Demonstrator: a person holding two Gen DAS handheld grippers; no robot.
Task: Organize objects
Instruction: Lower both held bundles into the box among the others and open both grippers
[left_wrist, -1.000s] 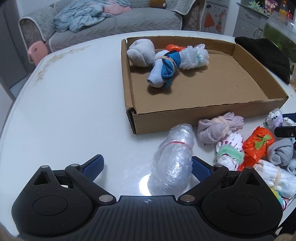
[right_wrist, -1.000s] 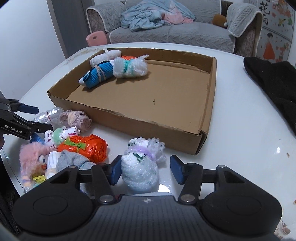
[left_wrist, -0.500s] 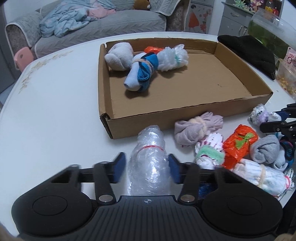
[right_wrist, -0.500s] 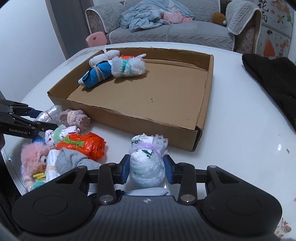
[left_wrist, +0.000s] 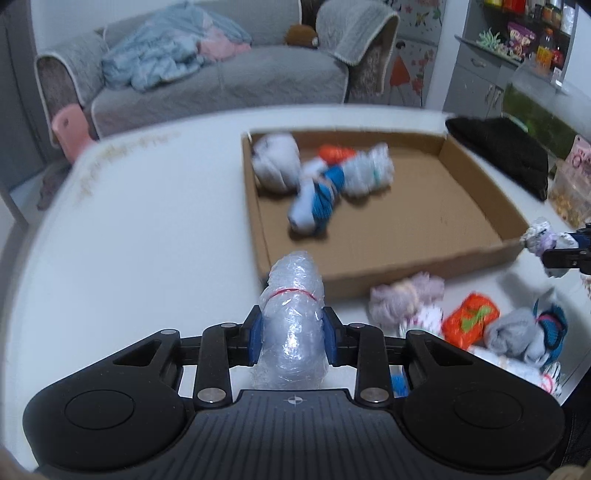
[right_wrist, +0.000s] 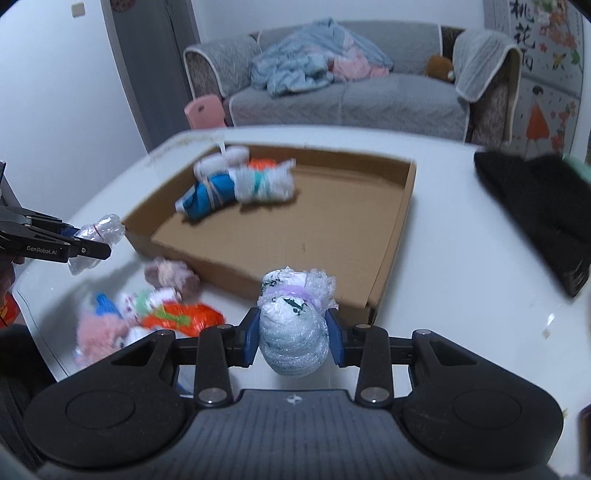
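Note:
My left gripper (left_wrist: 292, 332) is shut on a clear plastic-wrapped bundle (left_wrist: 291, 288) with a red band, held above the white table. In the right wrist view this left gripper (right_wrist: 92, 243) shows at the left edge. My right gripper (right_wrist: 293, 332) is shut on a bubble-wrapped bundle (right_wrist: 291, 295) with a purple band, lifted just in front of the tray's near corner. The shallow cardboard tray (left_wrist: 388, 280) lies ahead with several wrapped bundles (left_wrist: 321, 177) in its far left corner. Loose bundles, among them an orange one (left_wrist: 471, 323), lie on the table between the grippers.
A black cloth (right_wrist: 539, 206) lies on the table right of the tray (right_wrist: 391, 236). A grey sofa (right_wrist: 351, 96) and a pink stool (right_wrist: 205, 110) stand beyond the table's far edge. The tray's right half shows bare cardboard.
The left jaws, wide apart a second ago, have closed on the clear bundle. The right jaws have closed on the bubble-wrapped one. Both bundles have risen off the table.

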